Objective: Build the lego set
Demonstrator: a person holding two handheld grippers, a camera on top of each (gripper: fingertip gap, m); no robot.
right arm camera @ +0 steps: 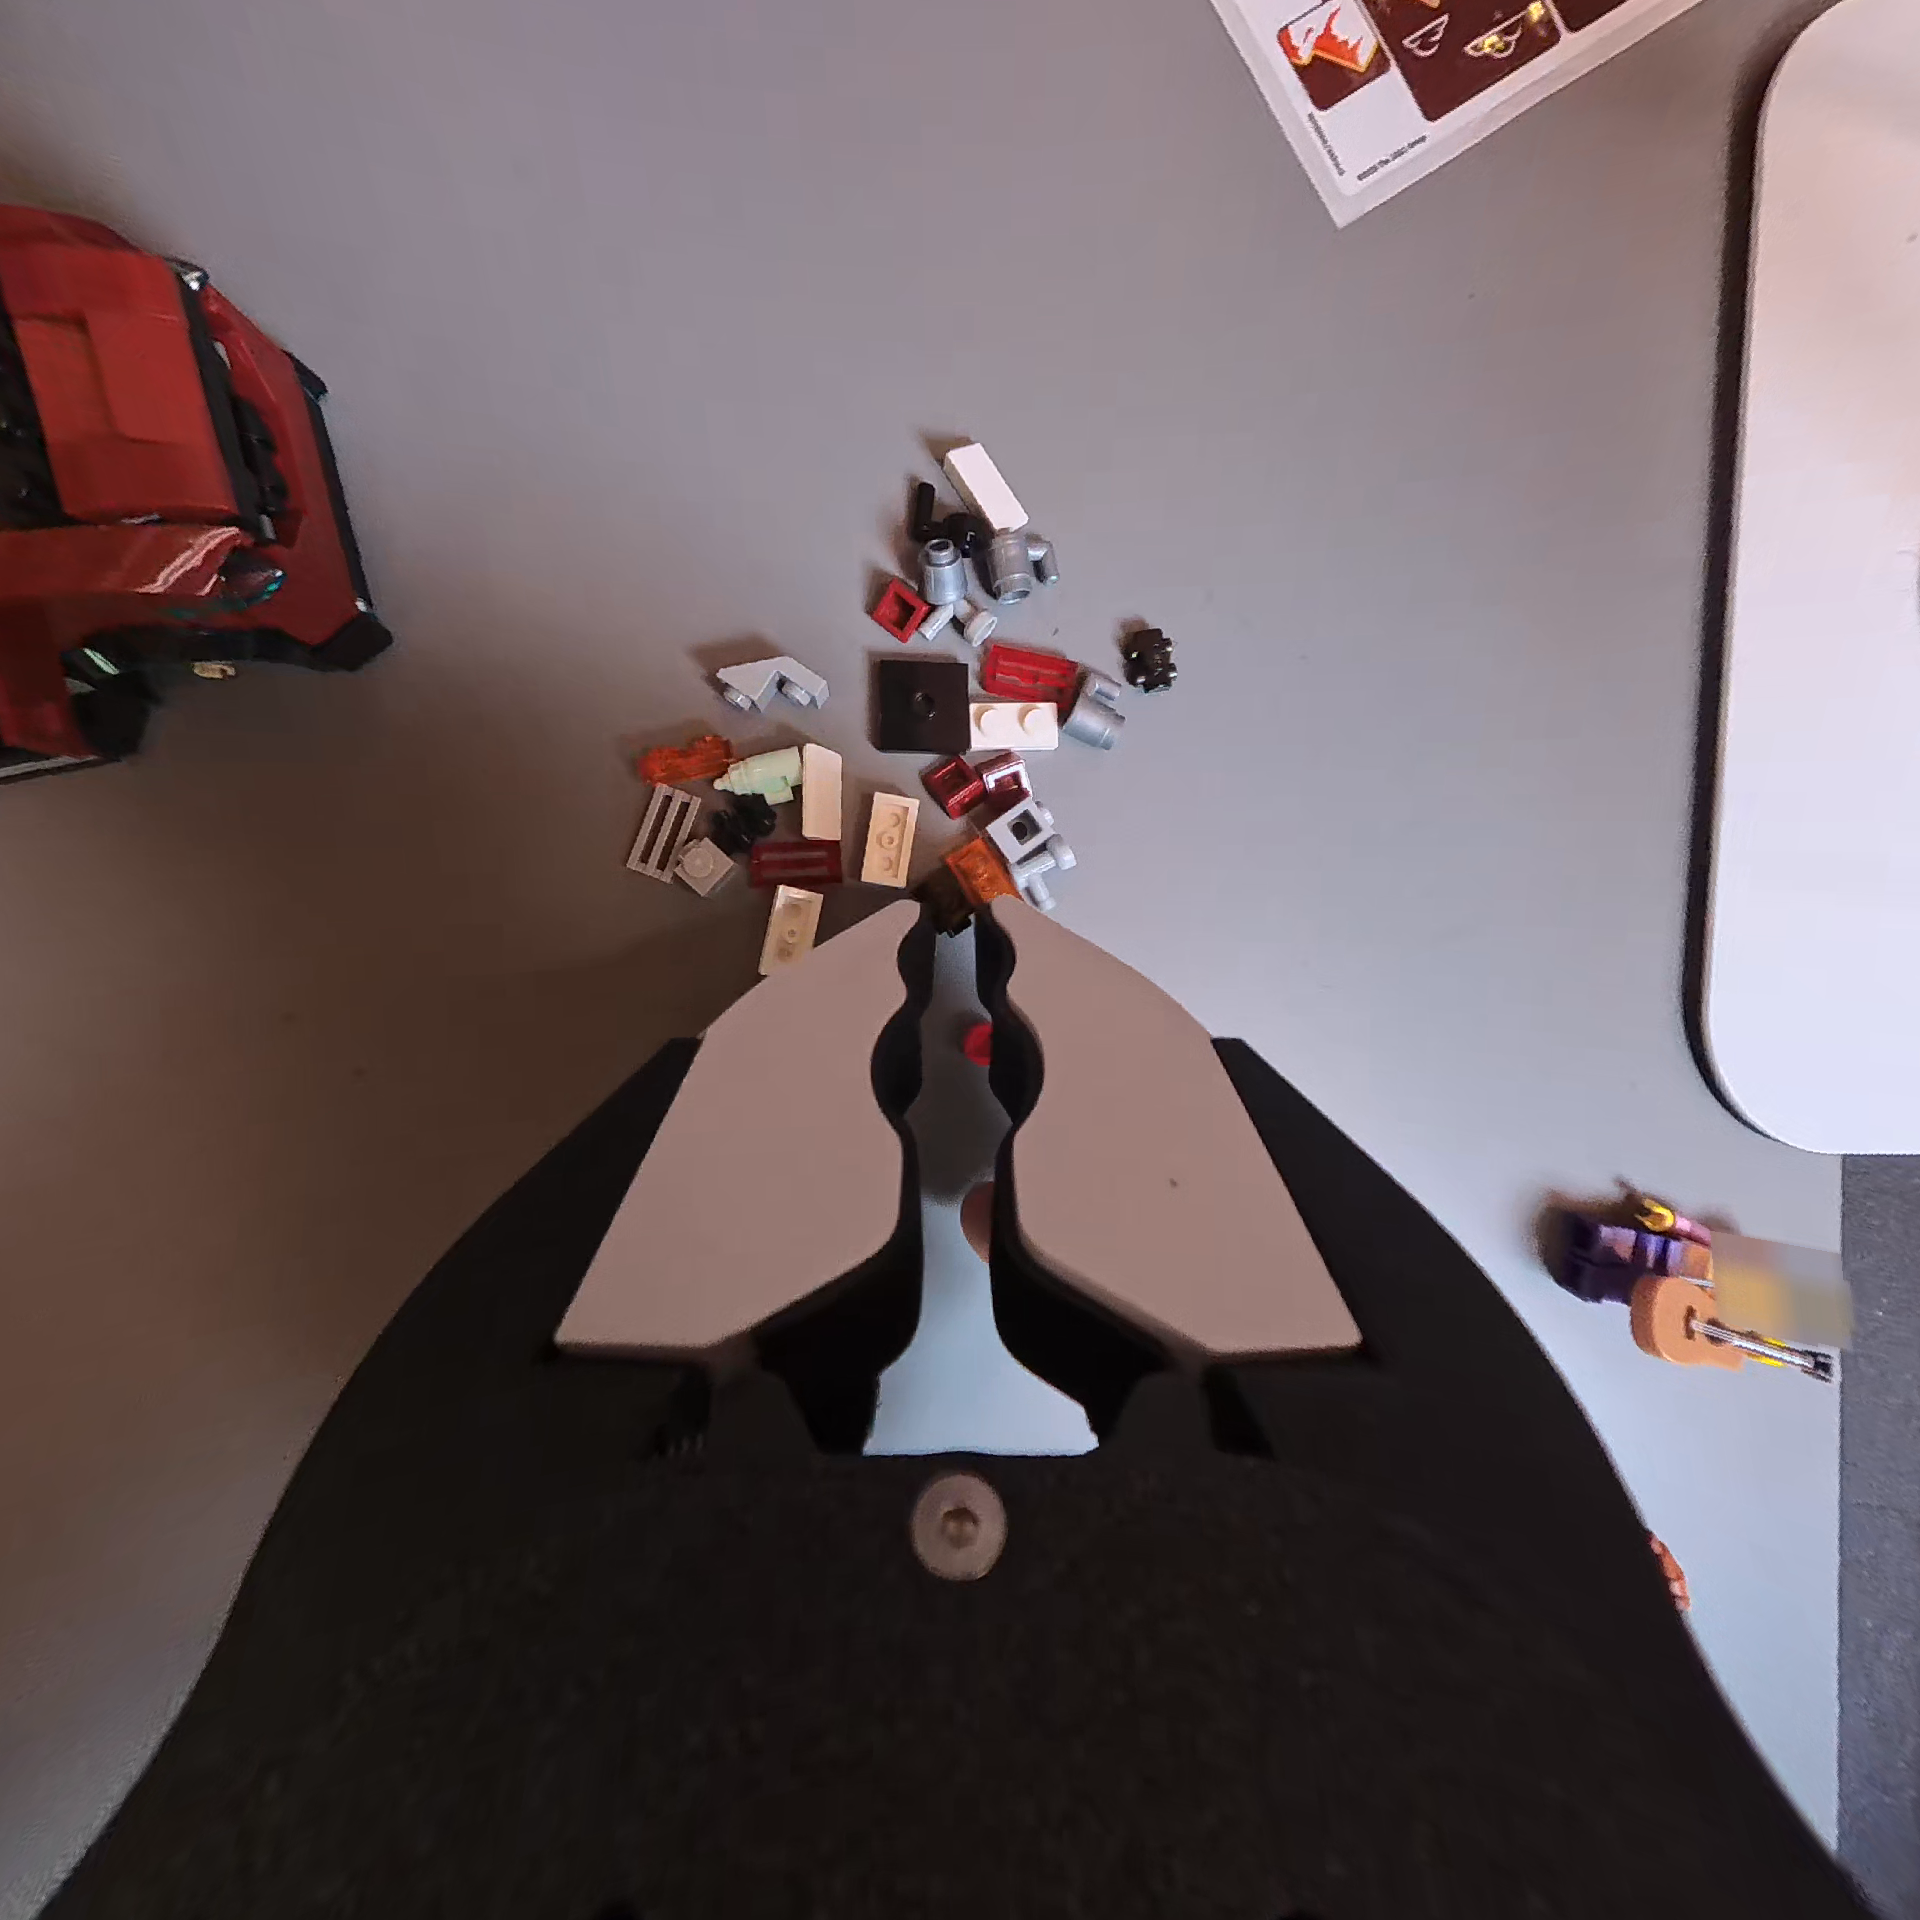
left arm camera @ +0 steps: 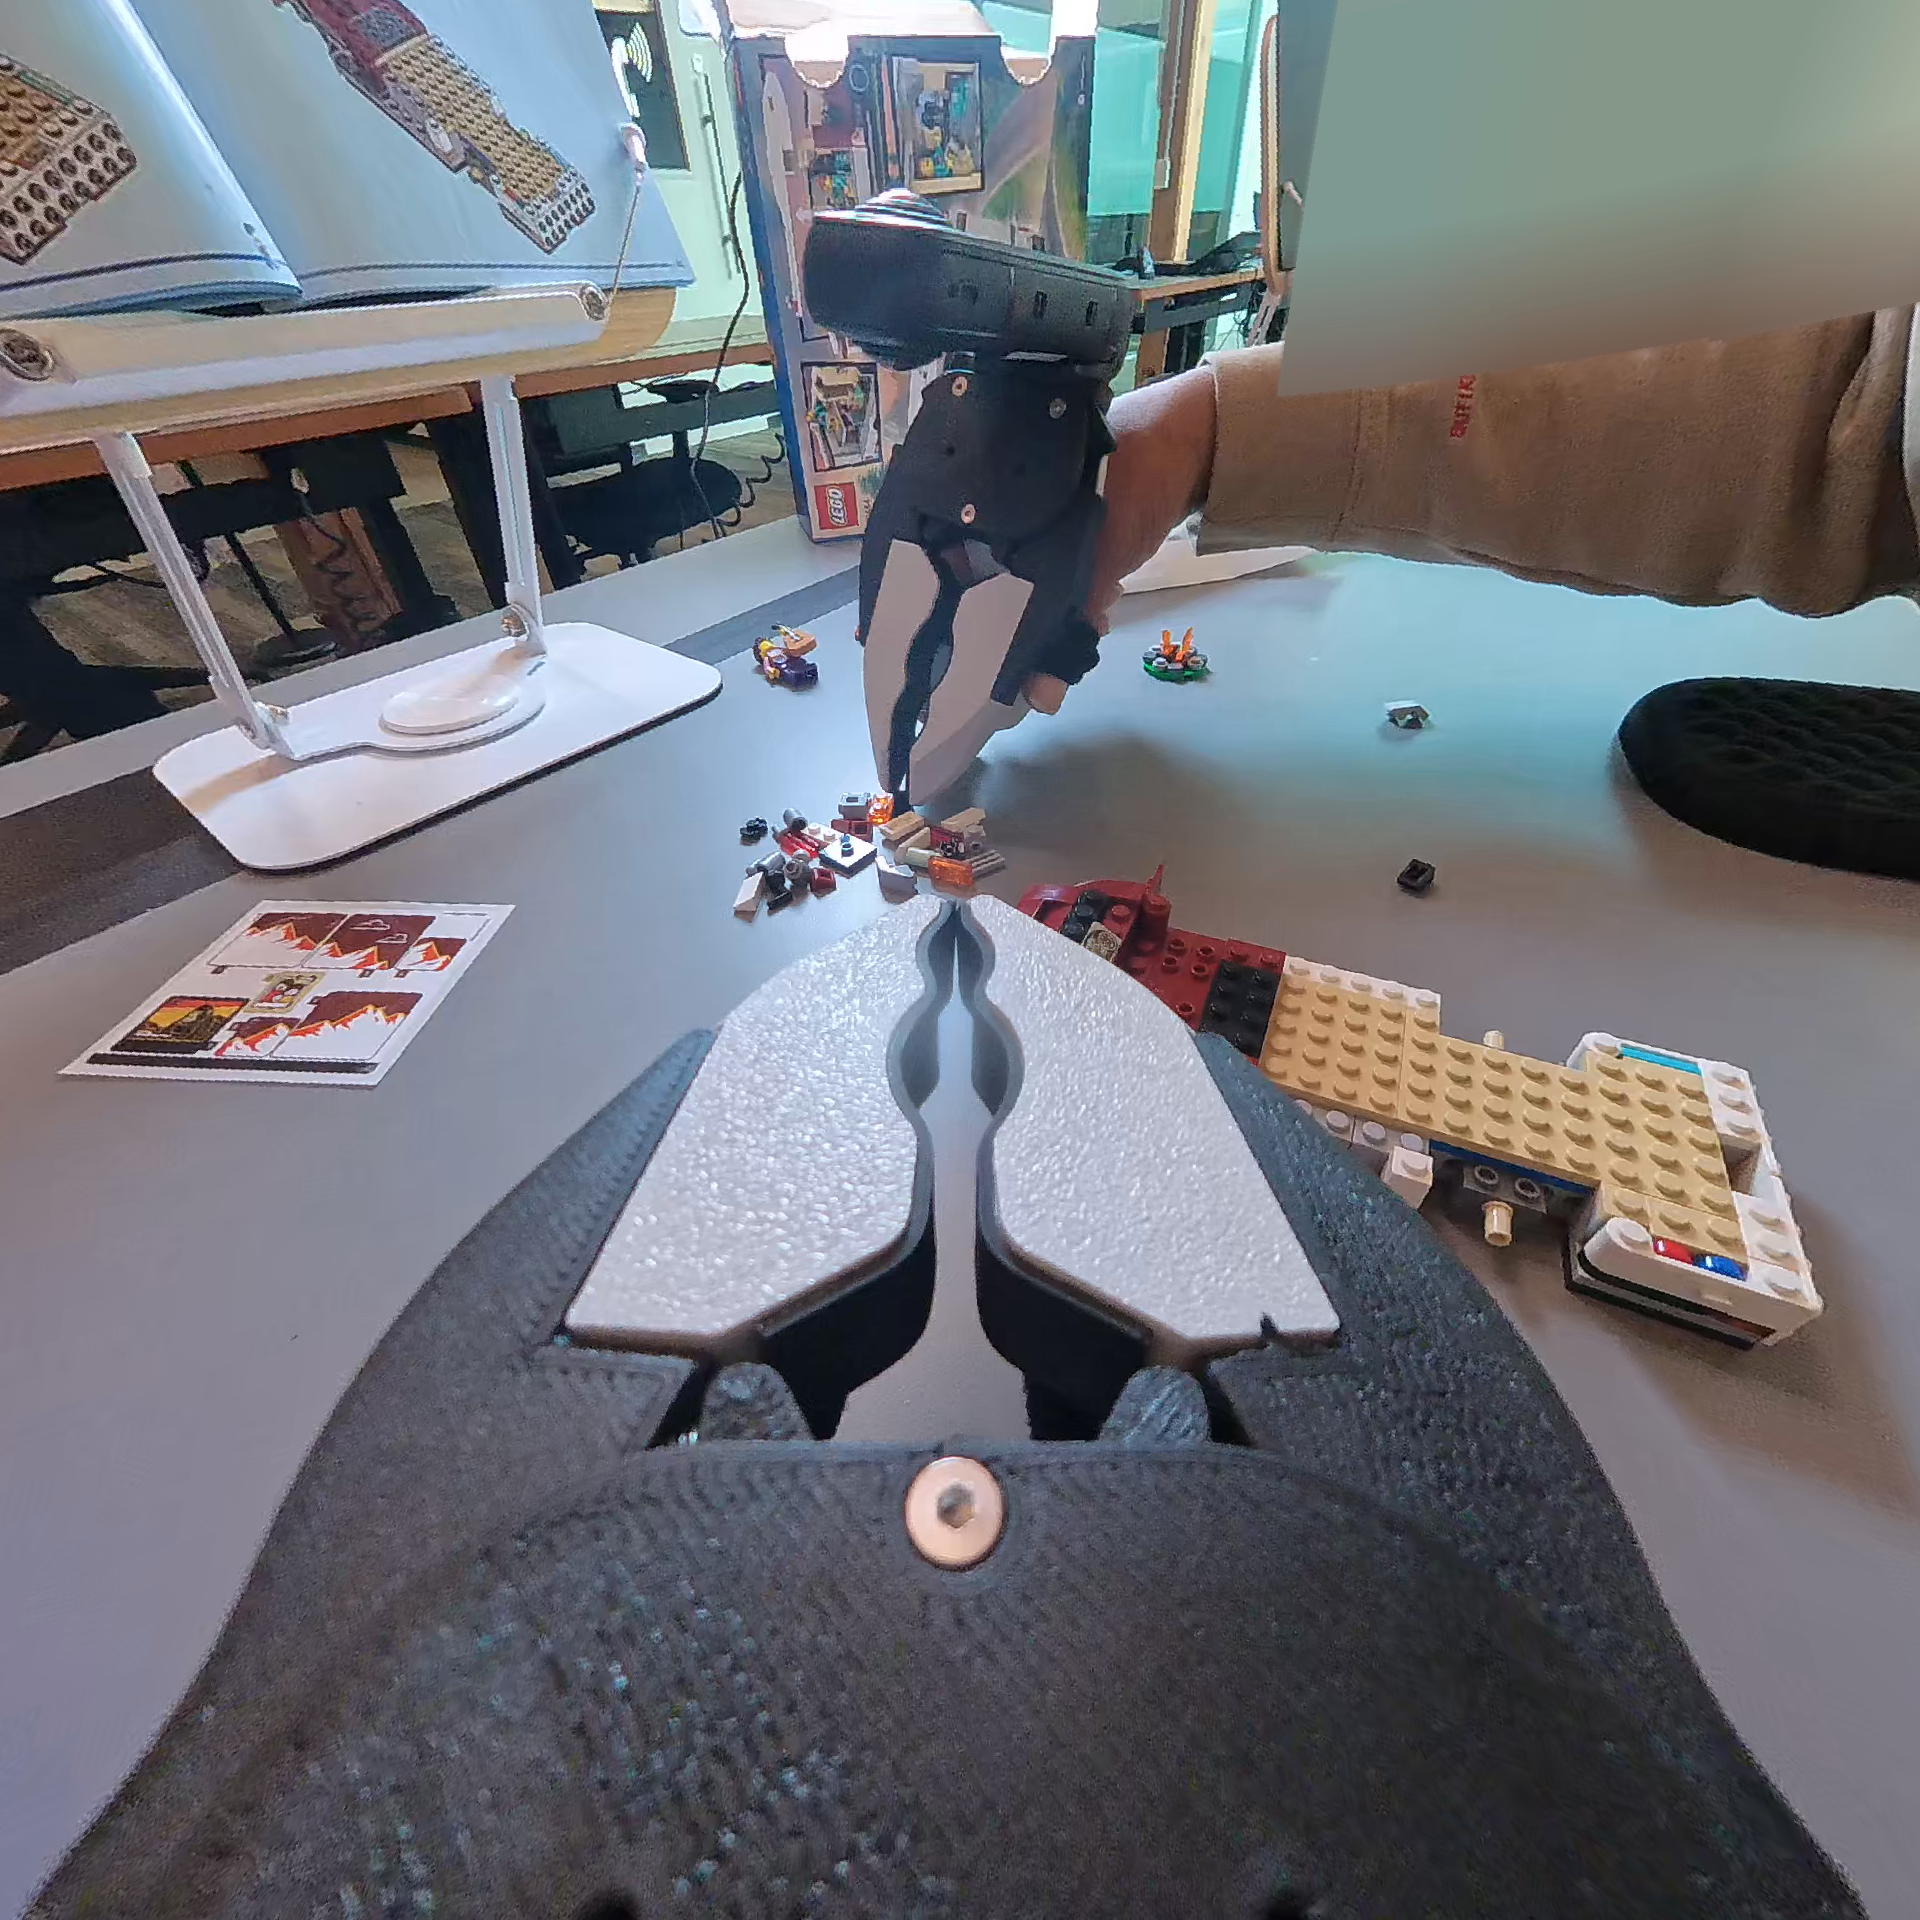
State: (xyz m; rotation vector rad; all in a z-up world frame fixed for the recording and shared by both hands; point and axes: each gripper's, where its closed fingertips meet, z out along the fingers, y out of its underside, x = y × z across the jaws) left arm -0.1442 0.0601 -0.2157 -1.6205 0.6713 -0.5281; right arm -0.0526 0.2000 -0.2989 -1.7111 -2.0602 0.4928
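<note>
The left tool (left arm camera: 954,914) hovers low over the grey counter (left arm camera: 520,1247), its two pale fingers (left arm camera: 790,1132) pressed together with nothing between them, as if simply parked out of the way. Just to its right lies the long brick build (left arm camera: 1507,1132), tan plates with a dark red nose, flat on the counter where it is easy to reach. A sticker sheet (left arm camera: 291,987) lies to the left.

Just beyond the left tool's tips is the scatter of small loose pieces (left arm camera: 862,847), spread in one layer, I would guess so that each can be picked singly. The right tool (right arm camera: 951,914) comes down on the far edge of that scatter, steeply tilted, held in a hand (left arm camera: 1143,488) with a tan sleeve. Its tips stand narrowly apart around a small dark piece (right arm camera: 948,902), which sits right next to an orange clear piece (right arm camera: 982,868); whether the fingers truly press it I cannot tell.

Farther off stand a white book stand (left arm camera: 436,727) carrying an open booklet (left arm camera: 312,145), and a toy box (left arm camera: 831,208).
</note>
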